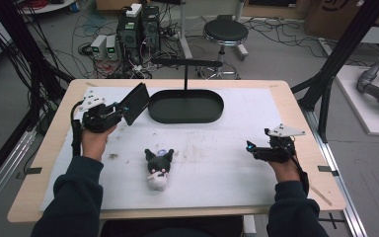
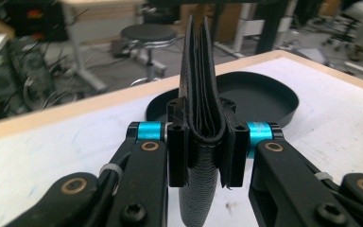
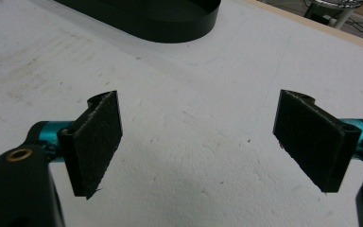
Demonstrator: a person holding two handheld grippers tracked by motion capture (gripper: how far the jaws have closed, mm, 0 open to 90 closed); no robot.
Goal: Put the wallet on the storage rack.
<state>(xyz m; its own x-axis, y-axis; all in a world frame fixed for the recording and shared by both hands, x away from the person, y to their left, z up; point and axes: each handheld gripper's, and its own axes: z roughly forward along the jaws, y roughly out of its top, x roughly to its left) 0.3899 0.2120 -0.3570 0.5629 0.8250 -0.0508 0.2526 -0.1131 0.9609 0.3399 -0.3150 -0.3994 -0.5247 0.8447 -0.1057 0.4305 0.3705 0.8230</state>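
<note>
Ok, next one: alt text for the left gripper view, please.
A black folded wallet stands on edge, clamped between the pads of the left tongs. Behind it, a black oval tray sits on the white table cover, with a round stool on the floor beyond the table edge.

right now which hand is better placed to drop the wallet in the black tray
Left. The left gripper is already shut on the wallet beside the black tray; the right gripper rests open, farther away.
</note>
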